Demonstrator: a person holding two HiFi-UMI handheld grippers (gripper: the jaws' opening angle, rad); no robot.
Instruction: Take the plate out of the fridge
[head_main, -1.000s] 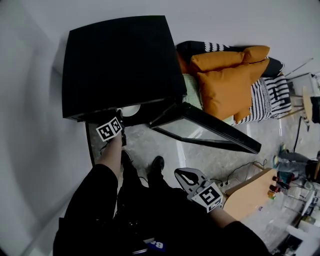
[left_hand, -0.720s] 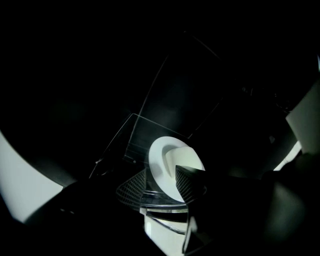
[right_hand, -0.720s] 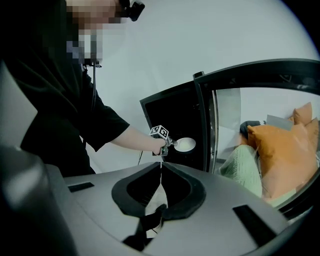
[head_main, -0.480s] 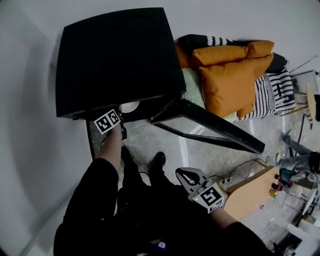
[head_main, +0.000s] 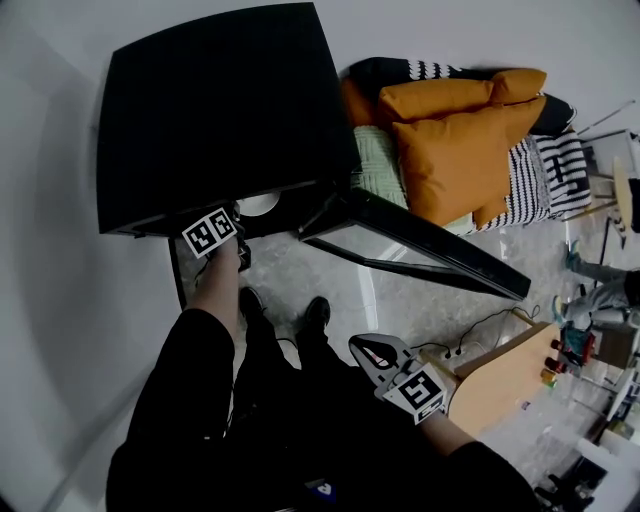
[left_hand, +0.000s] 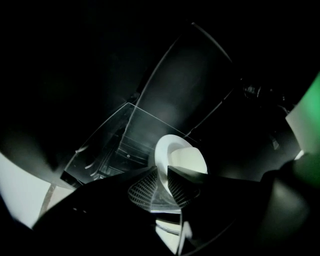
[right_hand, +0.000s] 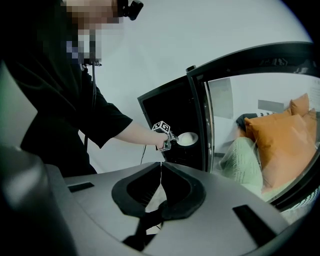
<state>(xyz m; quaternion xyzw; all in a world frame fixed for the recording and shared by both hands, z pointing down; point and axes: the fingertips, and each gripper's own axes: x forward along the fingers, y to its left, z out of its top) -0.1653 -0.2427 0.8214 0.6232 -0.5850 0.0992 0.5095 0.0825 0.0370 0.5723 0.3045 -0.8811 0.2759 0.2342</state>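
A white plate (head_main: 258, 205) lies inside the black fridge (head_main: 220, 110), just behind its open front. My left gripper (head_main: 232, 225) reaches into the opening. In the left gripper view the plate's (left_hand: 182, 157) near rim sits between the ribbed pads (left_hand: 142, 189) of that gripper (left_hand: 162, 172); its jaws have just been closing and now pinch the rim. The right gripper view shows the plate (right_hand: 187, 138) at the left gripper's (right_hand: 169, 141) tips. My right gripper (head_main: 375, 352) hangs low near my body, jaws (right_hand: 161, 165) shut and empty.
The fridge's glass door (head_main: 420, 250) stands swung open to the right. Orange cushions (head_main: 450, 150) and striped bedding lie behind it. A wooden board (head_main: 495, 385) with small items is at the lower right. My feet (head_main: 315, 318) stand on the floor before the fridge.
My left gripper has edged a little further into the fridge opening, toward the plate. The right gripper has stayed put.
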